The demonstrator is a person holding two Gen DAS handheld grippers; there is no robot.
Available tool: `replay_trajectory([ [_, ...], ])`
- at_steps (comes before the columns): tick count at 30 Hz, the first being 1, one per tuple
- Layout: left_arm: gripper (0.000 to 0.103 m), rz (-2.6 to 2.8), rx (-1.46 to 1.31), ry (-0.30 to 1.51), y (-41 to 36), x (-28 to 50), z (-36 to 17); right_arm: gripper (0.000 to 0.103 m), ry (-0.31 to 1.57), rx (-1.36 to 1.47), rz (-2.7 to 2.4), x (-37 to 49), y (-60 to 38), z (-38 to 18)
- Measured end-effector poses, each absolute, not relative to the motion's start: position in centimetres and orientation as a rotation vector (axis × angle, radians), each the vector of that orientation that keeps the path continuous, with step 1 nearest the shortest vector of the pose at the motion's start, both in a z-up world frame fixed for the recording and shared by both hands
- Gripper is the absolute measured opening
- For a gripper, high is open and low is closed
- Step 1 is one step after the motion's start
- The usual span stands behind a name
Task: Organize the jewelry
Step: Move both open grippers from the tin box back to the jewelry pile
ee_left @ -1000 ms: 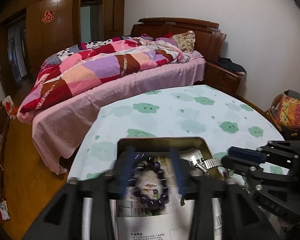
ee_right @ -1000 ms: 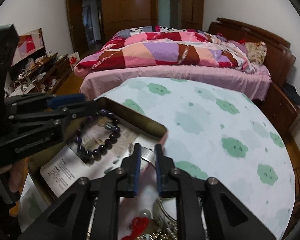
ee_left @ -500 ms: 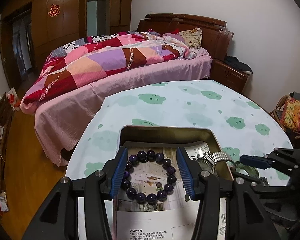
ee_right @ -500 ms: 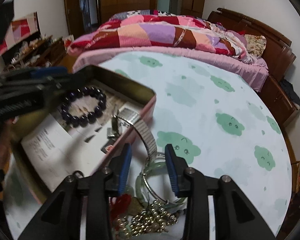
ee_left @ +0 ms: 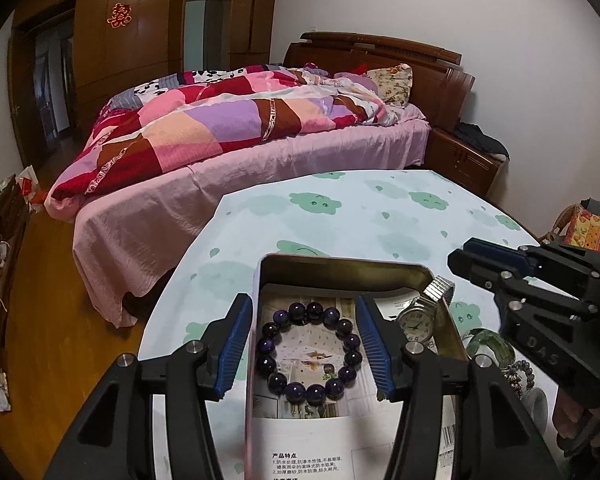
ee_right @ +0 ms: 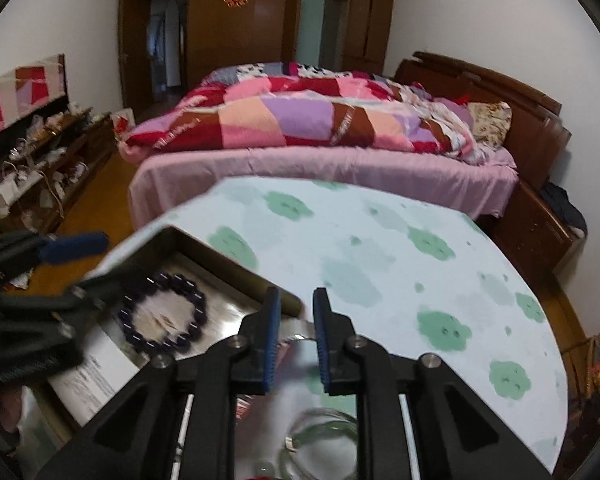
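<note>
The left hand-held gripper (ee_left: 302,346) has lifted clear, spread and empty, leaving the purple bracelet (ee_left: 309,354) in the tin (ee_left: 340,270). The right hand-held gripper (ee_right: 296,340), now parted and empty, has left the watch (ee_left: 418,318) on the rim. The green bangle (ee_left: 490,346) and beads remain on the tabletop (ee_left: 380,216).

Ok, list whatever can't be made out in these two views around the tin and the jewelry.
- Leaflet under the purple bead bracelet: left wrist view, lower text cut off by the frame edge.
- Watch: band drapes over the tin rim; far end hidden.
- Loose jewelry pile: left wrist view, mostly covered by the right gripper.
- Green bangle: right wrist view, motion-blurred and partly behind the fingers.
</note>
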State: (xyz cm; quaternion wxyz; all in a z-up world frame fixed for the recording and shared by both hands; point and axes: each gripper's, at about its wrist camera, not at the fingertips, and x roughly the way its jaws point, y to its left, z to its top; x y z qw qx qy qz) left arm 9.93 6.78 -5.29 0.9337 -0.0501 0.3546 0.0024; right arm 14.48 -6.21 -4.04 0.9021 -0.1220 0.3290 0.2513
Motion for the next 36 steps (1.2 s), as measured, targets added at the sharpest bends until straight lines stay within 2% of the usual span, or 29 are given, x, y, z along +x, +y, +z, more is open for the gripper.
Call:
replay_trajectory([
  [3, 0.056, 0.01, -0.091, 0.723, 6.6, 9.5, -5.1, 0.02, 0.696, -0.214, 0.525, 14.3, -7.4, -4.1],
  [5, 0.064, 0.009, -0.079, 0.721, 6.1, 9.2, -5.0, 0.022, 0.715, -0.208, 0.503, 14.0, -8.8, -4.6],
  [6, 0.068, 0.002, -0.077, 0.713, 5.8, 9.0, -4.8, 0.025, 0.724, -0.205, 0.491, 13.8, -9.7, -4.8],
  [9, 0.069, -0.02, -0.079, 0.706, 4.8, 8.3, -4.5, 0.039, 0.748, -0.196, 0.456, 13.0, -12.3, -5.5],
  [19, 0.069, -0.106, -0.036, 0.723, -0.2, 5.5, -4.8, 0.039, 0.804, -0.118, 0.412, 9.5, -19.2, -6.9],
  [36, 0.069, -0.125, 0.008, 0.752, -2.9, 5.4, -5.7, 0.039, 0.835, -0.095, 0.475, 7.4, -19.7, -9.0],
])
